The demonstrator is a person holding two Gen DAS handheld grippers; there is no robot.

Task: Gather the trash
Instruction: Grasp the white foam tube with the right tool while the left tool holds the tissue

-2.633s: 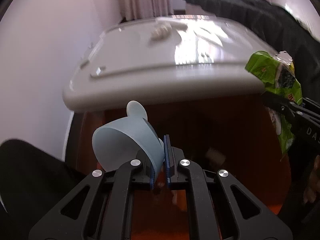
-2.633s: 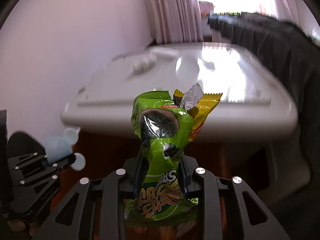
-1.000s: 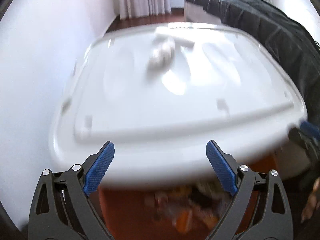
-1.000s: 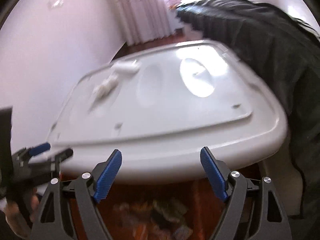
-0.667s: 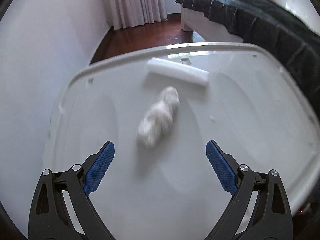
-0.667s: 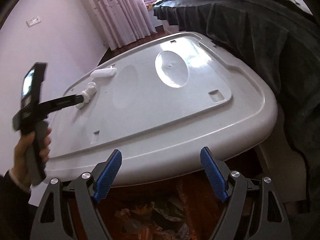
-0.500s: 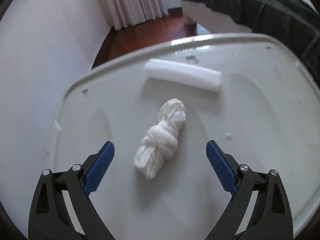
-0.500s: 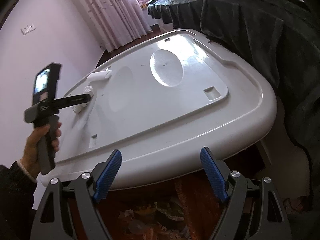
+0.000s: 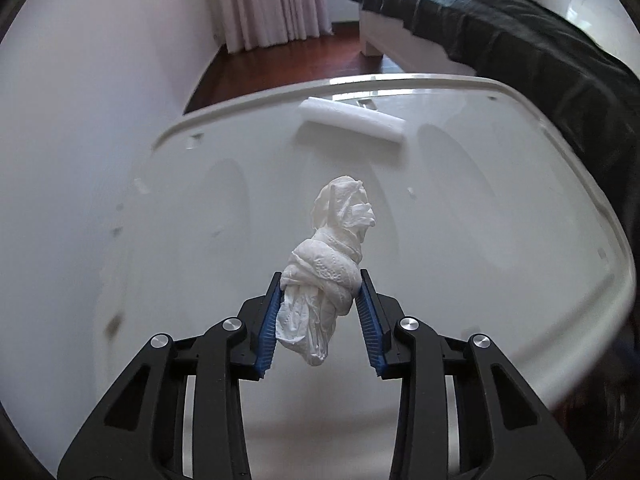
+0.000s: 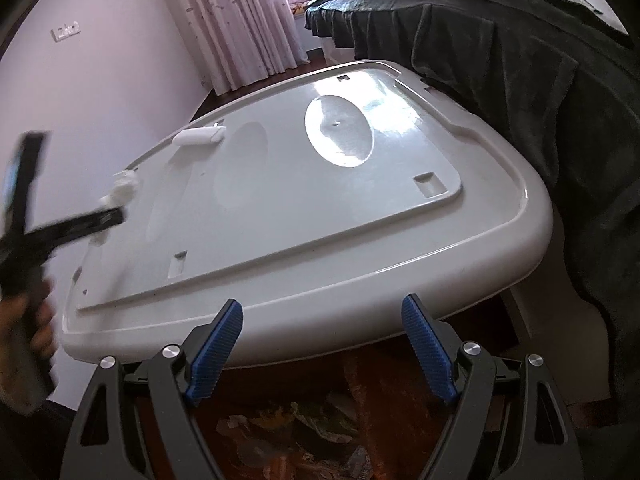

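A twisted white tissue (image 9: 340, 216) lies on the white plastic lid (image 9: 480, 240). My left gripper (image 9: 320, 274) has its jaws closing around the tissue's near end, and both blue pads touch the knot. A white foam roll (image 9: 352, 124) rests near the lid's far edge. In the right wrist view the tissue (image 10: 122, 188) and the roll (image 10: 199, 136) sit at the lid's far left, with the left gripper (image 10: 112, 216) blurred beside the tissue. My right gripper (image 10: 322, 306) hangs open and empty over the lid's near edge.
Below the near edge of the lid (image 10: 360, 312), a reddish bin (image 10: 312, 432) holds several wrappers. A bed with a dark blanket (image 10: 540, 80) runs along the right. A pale wall stands at the left, with curtains (image 10: 240, 20) behind. A hand (image 10: 28, 328) grips the left tool.
Both grippers let go of the blue cup and green packet at the bin. The left gripper then moved forward over the lid and its jaws narrowed onto the tissue. The right gripper stayed open.
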